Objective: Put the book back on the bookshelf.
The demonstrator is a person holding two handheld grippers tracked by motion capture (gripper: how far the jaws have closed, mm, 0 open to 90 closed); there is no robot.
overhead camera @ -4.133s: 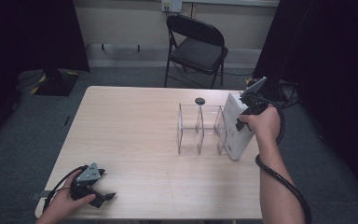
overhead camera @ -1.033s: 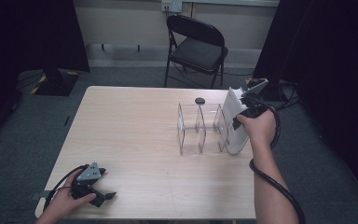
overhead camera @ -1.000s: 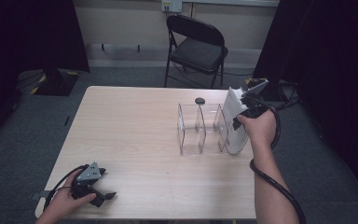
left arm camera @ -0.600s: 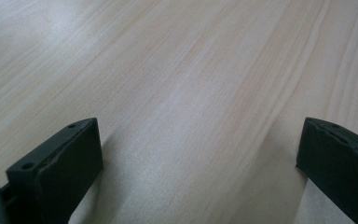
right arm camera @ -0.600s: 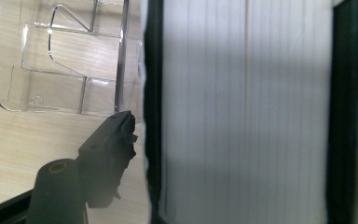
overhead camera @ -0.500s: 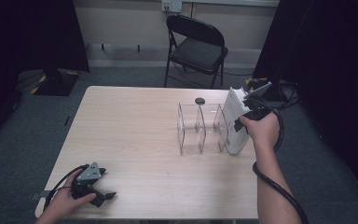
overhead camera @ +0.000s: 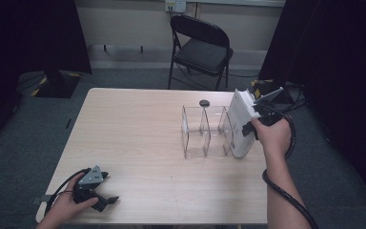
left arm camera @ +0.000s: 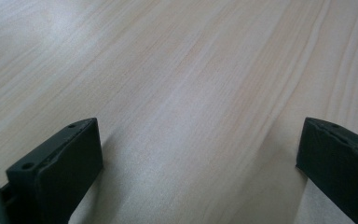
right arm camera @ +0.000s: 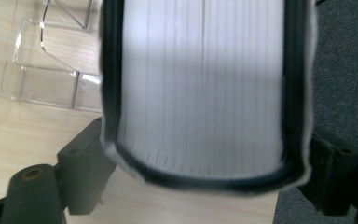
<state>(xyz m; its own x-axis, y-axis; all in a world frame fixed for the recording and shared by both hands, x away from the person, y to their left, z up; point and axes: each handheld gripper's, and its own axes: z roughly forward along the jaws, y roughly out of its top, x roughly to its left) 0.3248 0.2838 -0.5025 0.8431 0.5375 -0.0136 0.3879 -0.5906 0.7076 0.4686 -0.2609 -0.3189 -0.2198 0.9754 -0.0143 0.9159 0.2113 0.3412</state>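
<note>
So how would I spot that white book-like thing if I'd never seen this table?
Start at the wooden table and go to its right edge, where a clear rack stands. The white book stands upright at the rack's right end, between the right claw's jaws. It is the only opaque white thing among see-through dividers.
</note>
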